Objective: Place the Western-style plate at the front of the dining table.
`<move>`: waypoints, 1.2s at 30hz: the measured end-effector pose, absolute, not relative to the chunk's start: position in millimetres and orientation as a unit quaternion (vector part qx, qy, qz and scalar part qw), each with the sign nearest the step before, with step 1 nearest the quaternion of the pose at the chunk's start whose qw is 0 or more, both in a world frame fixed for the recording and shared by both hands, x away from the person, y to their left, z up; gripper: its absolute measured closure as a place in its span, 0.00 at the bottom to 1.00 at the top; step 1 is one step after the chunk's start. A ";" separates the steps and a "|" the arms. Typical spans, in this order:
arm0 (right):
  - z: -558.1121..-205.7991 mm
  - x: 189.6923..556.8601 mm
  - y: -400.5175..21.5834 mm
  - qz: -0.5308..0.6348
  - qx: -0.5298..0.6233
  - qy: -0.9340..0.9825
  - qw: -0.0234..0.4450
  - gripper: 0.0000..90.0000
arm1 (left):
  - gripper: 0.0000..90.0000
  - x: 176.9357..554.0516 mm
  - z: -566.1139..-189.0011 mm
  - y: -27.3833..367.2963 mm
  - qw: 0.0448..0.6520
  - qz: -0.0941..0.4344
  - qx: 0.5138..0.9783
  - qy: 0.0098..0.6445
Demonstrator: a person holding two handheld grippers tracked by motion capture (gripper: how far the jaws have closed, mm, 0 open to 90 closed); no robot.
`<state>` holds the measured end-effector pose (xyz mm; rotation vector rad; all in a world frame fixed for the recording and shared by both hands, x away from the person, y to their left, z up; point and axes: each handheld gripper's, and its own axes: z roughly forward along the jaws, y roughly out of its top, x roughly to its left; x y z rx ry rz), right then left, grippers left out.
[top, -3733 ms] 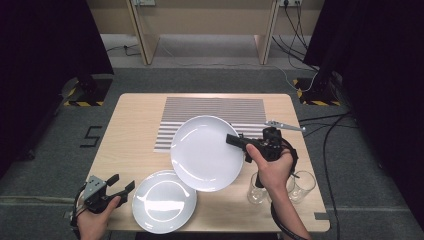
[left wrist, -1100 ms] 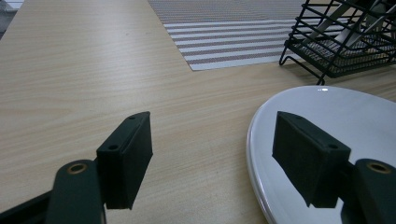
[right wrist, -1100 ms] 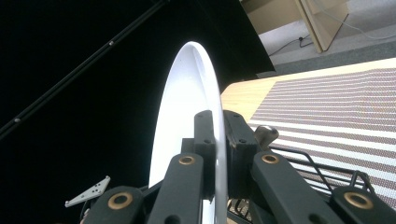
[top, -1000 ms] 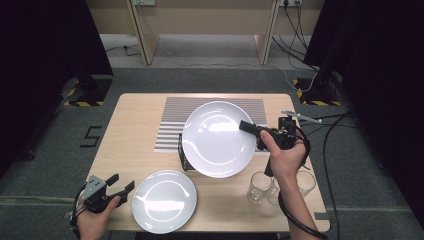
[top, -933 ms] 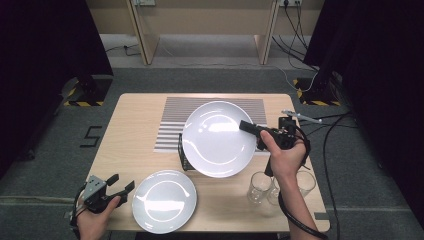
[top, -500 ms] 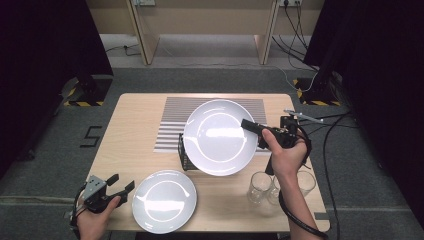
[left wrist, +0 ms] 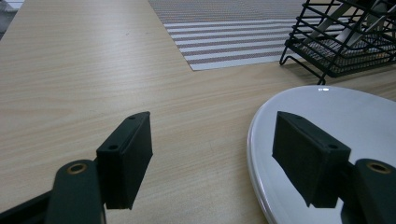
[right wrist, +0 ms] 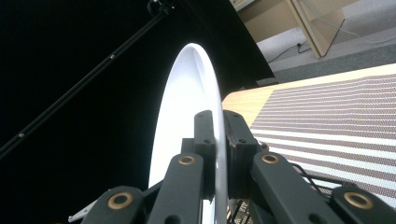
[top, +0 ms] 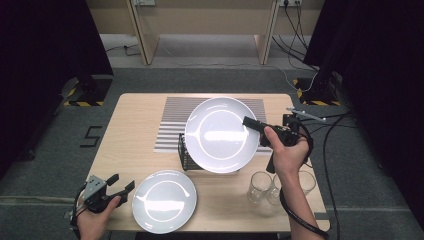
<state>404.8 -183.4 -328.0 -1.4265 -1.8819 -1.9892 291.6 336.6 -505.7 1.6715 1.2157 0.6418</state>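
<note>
A large white plate (top: 220, 135) is held tilted over a black wire dish rack (top: 184, 151), with my right gripper (top: 251, 123) shut on its right rim. In the right gripper view the two jaws pinch the edge of the large white plate (right wrist: 187, 107), seen edge-on. A second white plate (top: 164, 201) lies flat near the table's front edge. My left gripper (top: 120, 184) rests at the front left corner, open, just left of that plate. In the left gripper view its jaws stand apart, the right one over the rim of the flat plate (left wrist: 355, 112), and the wire rack (left wrist: 345, 42) stands farther off.
Two clear glasses (top: 260, 186) stand at the front right, close to my right forearm. A striped placemat (top: 172, 122) lies mid-table under the rack. Cables trail off the table's right side. A bare wooden table (top: 135, 145) stretches to the left.
The right gripper lifted the large plate from the table's middle up and back over the rack. Over the last second it has barely shifted. The left gripper has stayed put.
</note>
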 end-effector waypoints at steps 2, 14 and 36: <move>-327.5 404.6 -183.7 -0.644 -0.463 -0.608 0.029 0.95 | 0.31 291.6 -505.7 336.6 0.469 0.262 0.682 0.496; -325.1 406.9 -184.5 -0.647 -0.465 -0.603 0.030 0.95 | 0.31 291.6 -505.8 336.9 0.469 0.262 0.682 0.496; -325.5 413.6 -185.2 -0.651 -0.469 -0.596 0.040 0.95 | 0.31 291.5 -505.8 337.4 0.470 0.263 0.681 0.497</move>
